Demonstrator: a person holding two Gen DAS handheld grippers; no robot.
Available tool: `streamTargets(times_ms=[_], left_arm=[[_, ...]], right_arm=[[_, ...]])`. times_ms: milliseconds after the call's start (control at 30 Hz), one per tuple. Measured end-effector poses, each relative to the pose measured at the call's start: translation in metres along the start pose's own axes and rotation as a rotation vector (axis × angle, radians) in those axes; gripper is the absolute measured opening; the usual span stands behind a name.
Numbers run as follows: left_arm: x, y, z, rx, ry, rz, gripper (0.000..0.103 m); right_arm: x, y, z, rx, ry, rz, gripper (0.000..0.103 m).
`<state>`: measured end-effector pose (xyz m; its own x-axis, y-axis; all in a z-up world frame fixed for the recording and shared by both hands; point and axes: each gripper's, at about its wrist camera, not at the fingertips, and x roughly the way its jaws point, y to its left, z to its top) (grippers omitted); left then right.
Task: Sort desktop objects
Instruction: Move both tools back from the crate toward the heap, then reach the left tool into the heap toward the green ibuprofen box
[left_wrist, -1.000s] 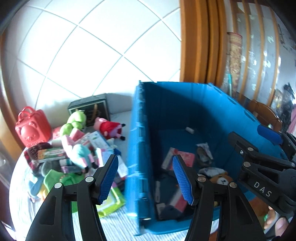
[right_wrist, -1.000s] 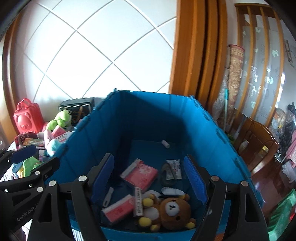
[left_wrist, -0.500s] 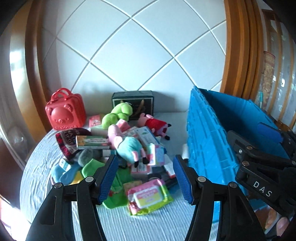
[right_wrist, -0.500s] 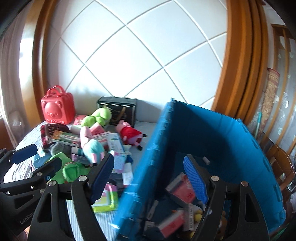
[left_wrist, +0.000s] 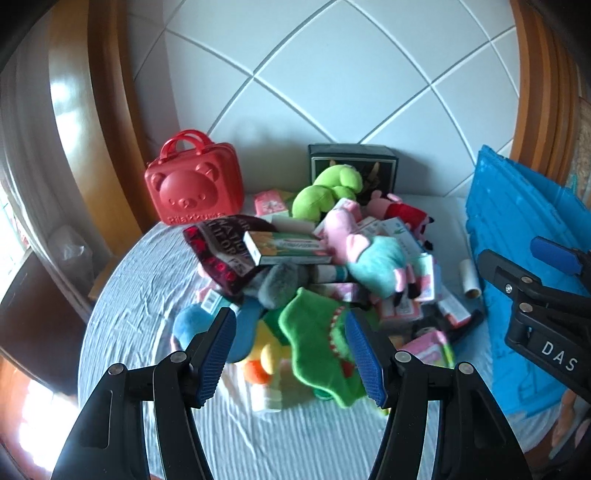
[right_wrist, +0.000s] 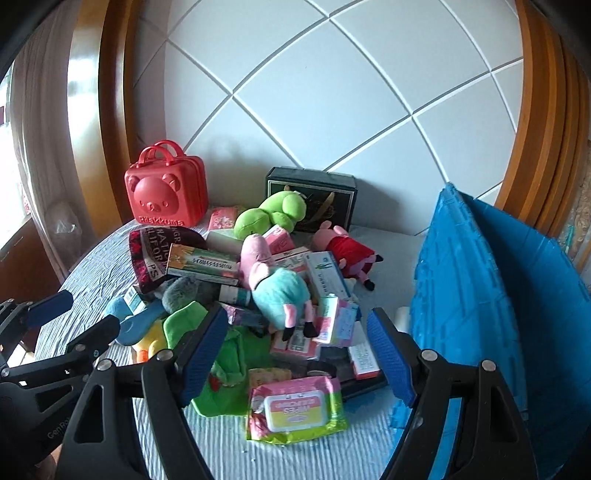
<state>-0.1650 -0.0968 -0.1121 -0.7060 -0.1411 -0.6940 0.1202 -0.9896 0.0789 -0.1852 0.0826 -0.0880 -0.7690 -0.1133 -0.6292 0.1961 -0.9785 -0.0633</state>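
Note:
A heap of plush toys and small boxes lies on the striped tablecloth (left_wrist: 147, 295). In it are a green frog plush (left_wrist: 325, 188) (right_wrist: 269, 216), a pink pig plush in teal (left_wrist: 373, 254) (right_wrist: 277, 284), a red-dressed pig plush (right_wrist: 347, 249), a green crocodile plush (left_wrist: 317, 343) and a wipes pack (right_wrist: 295, 406). The blue crate (left_wrist: 517, 229) (right_wrist: 465, 280) stands to the right of the heap. My left gripper (left_wrist: 290, 350) hangs open above the crocodile, holding nothing. Over the heap's near right side my right gripper (right_wrist: 295, 343) is open and empty too.
A red bear-faced case (left_wrist: 194, 181) (right_wrist: 164, 188) and a black box (left_wrist: 354, 162) (right_wrist: 314, 192) stand at the back against the tiled wall. A small white roll (left_wrist: 469, 277) lies by the crate. The table's rounded edge curves along the left.
Both grippers have swung left from over the blue crate to over the heap of toys and sunk a little. Their jaws stayed open and empty.

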Motion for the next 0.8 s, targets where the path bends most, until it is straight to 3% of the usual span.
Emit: streamTargets(times_ms=[33, 100, 167, 533, 800], left_arm=[[0.009, 0.010, -0.003, 0.001, 0.013, 0.008, 0.062], [0.026, 0.027, -0.008, 0.006, 0.038, 0.022, 0.062], [0.043, 0.042, -0.015, 0.013, 0.062, 0.027, 0.062], [0.119, 0.095, -0.030, -0.017, 0.173, 0.011, 0.062], [0.148, 0.098, -0.002, -0.026, 0.187, -0.015, 0.062]], right_arm=[[0.009, 0.007, -0.002, 0.007, 0.015, 0.007, 0.078], [0.027, 0.018, -0.005, 0.024, 0.044, 0.017, 0.093], [0.046, 0.030, -0.009, 0.036, 0.077, 0.023, 0.100], [0.125, 0.078, -0.027, 0.067, 0.240, 0.039, 0.100], [0.145, 0.071, -0.021, 0.100, 0.275, 0.011, 0.103]])
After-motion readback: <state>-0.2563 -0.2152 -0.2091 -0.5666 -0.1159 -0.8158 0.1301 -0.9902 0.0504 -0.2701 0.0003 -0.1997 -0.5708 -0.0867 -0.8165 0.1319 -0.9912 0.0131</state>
